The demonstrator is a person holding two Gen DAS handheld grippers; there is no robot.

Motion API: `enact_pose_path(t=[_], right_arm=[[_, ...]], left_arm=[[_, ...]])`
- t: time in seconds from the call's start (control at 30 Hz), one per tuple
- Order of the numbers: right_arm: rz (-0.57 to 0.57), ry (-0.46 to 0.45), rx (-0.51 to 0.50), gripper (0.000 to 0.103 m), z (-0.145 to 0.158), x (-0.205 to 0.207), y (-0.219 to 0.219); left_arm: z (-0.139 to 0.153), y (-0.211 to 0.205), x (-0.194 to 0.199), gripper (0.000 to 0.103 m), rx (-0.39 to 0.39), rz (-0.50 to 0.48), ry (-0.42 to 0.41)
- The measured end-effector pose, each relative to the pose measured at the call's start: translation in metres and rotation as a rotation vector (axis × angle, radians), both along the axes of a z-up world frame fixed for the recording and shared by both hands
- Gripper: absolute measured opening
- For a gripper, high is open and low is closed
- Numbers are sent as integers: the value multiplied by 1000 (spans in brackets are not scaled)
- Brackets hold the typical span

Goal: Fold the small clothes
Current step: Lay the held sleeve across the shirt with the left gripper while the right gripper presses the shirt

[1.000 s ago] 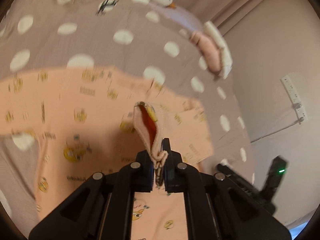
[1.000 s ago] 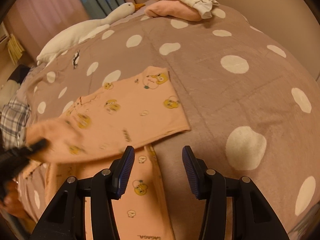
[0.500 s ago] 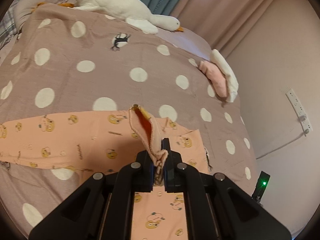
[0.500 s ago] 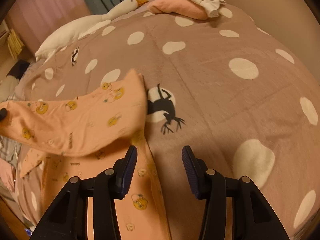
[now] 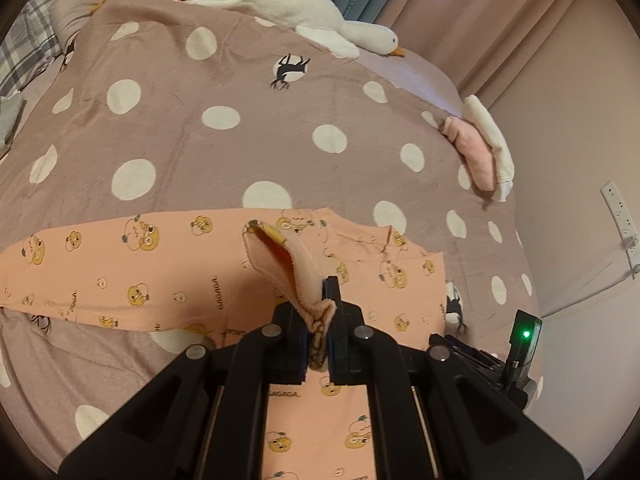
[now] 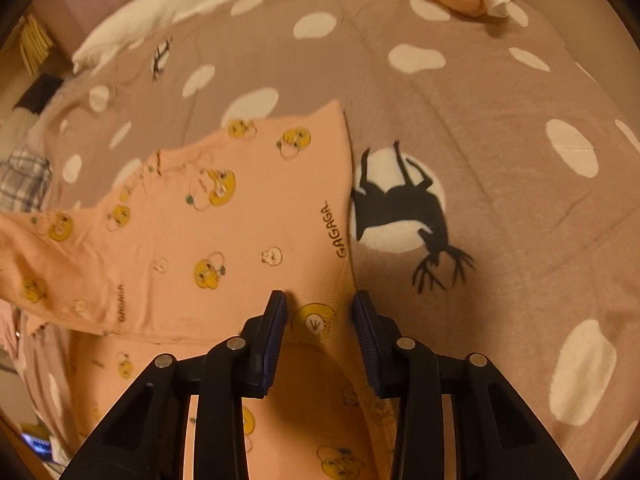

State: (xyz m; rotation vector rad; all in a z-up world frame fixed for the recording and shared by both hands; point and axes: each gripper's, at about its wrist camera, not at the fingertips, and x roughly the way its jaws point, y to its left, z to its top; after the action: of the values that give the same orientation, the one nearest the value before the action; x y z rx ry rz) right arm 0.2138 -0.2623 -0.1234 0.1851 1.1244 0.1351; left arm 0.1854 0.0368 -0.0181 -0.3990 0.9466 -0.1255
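From the left wrist we see one left tool (image 5: 318, 334) pinching a bunched edge of one peach garment (image 5: 160, 272), which lies across the bed (image 5: 240, 80). One plush goose (image 5: 280, 4) lies at 12 o'clock, two folded clothes (image 5: 480, 148) at 2.

From the right wrist, one right tool (image 6: 320, 320) straddles the garment's (image 6: 224, 232) edge, its jaws just closing, pads apart; one deer print (image 6: 400, 208) at 1 o'clock.
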Motion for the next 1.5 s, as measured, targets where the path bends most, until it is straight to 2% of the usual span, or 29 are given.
enact_pose_path(t=[0.4, 0.57, 1.0, 1.5], right_arm=[[4, 8, -28, 37, -3, 1, 4], [5, 9, -35, 37, -5, 2, 5], [5, 9, -61, 37, -6, 3, 9], [3, 10, -78, 37, -6, 4, 10]], left_arm=[[-26, 24, -4, 6, 23, 35, 69], [-36, 32, -6, 6, 57, 50, 89], [-75, 50, -9, 7, 66, 79, 180], [-110, 55, -13, 8, 94, 89, 241]])
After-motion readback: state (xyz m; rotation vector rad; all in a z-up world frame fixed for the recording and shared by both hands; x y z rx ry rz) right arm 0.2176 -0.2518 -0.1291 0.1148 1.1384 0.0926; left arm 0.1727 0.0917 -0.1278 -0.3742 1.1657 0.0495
